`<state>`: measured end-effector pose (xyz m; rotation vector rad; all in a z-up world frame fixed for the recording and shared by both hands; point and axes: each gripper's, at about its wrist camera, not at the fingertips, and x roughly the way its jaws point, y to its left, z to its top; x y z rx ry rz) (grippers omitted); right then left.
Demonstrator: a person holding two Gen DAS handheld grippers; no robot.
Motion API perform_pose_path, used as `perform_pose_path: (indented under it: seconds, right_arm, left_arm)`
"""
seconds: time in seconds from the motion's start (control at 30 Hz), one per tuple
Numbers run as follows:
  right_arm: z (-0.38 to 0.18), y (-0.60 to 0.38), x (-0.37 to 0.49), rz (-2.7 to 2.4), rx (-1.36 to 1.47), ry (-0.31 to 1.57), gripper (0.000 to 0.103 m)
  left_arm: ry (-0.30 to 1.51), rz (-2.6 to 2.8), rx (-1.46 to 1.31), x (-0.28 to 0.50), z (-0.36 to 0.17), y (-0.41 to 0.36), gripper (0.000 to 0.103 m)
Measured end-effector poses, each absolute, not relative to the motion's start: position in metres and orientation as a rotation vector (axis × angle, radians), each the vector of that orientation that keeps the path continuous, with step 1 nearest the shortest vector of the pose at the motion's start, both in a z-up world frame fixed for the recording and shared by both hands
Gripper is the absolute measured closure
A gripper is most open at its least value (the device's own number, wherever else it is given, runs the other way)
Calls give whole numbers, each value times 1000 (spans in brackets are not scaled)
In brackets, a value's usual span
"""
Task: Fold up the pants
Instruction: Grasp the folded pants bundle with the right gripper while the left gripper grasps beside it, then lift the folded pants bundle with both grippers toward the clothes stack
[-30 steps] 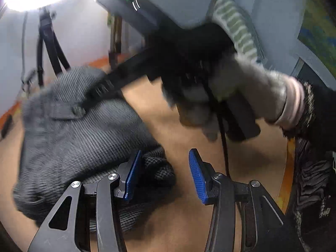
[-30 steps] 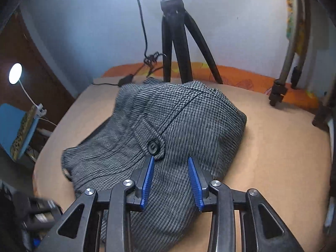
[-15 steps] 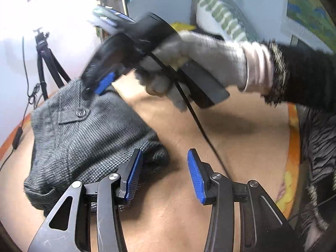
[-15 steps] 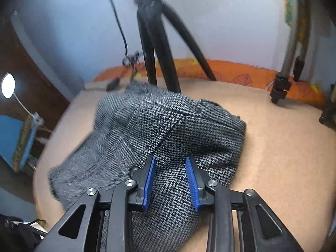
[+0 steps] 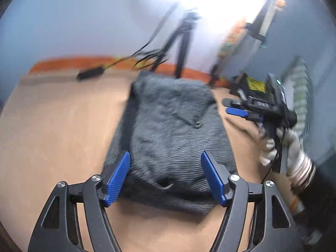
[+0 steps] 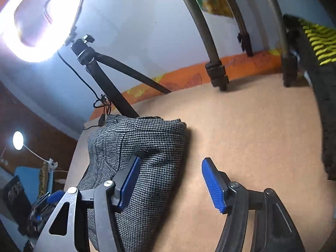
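Note:
The grey houndstooth pants (image 5: 172, 130) lie as a compact folded bundle on the tan surface (image 5: 52, 147). My left gripper (image 5: 166, 177) hovers at the bundle's near end. Its jaws are opening, the fabric lies between them, and the pads stand clear of it. In the right wrist view the pants (image 6: 138, 147) lie to the left. My right gripper (image 6: 170, 183) is opening too, its left pad (image 6: 128, 182) over the bundle's right edge and its right pad over bare surface. A gloved hand (image 5: 279, 145) holds the right gripper (image 5: 234, 107) just right of the pants.
A ring light on a black tripod (image 6: 109, 84) stands right behind the pants, its cable (image 5: 90, 73) trailing along the orange edge (image 6: 189, 77). More stand legs (image 6: 216, 73) rise at the back right. A green-striped cushion (image 5: 300, 96) sits far right.
Both grippers' jaws have spread wider. The right gripper has shifted right, off the top of the pants to their right edge. The left gripper has swung round to face the bundle's end.

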<state>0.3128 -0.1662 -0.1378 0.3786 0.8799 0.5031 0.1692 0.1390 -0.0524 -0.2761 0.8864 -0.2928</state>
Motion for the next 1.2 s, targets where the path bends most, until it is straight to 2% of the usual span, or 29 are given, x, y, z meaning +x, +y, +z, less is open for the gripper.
perform_pose_path:
  seconds: [0.23, 0.3, 0.5, 0.73, 0.93, 1.03, 1.2]
  right_arm:
    - [-153, -142, 328, 562, 434, 934, 33]
    - [-156, -135, 332, 556, 430, 941, 33]
    - [-158, -130, 336, 565, 435, 935, 33]
    - [-160, -130, 337, 591, 468, 925, 32]
    - [-162, -124, 336, 607, 448, 915, 39]
    - [-163, -124, 336, 603, 455, 912, 46]
    - [-162, -119, 332, 580, 433, 896, 66]
  left_arm:
    - [1002, -177, -377, 178, -85, 145, 32]
    - [1013, -161, -406, 186, -90, 146, 25]
    - [1050, -145, -527, 189, -114, 160, 23]
    - [1013, -133, -532, 180, -118, 160, 19]
    - [974, -124, -488, 178, -114, 150, 20]
    - [956, -124, -479, 178, -113, 148, 29]
    - [939, -137, -486, 180, -114, 142, 54]
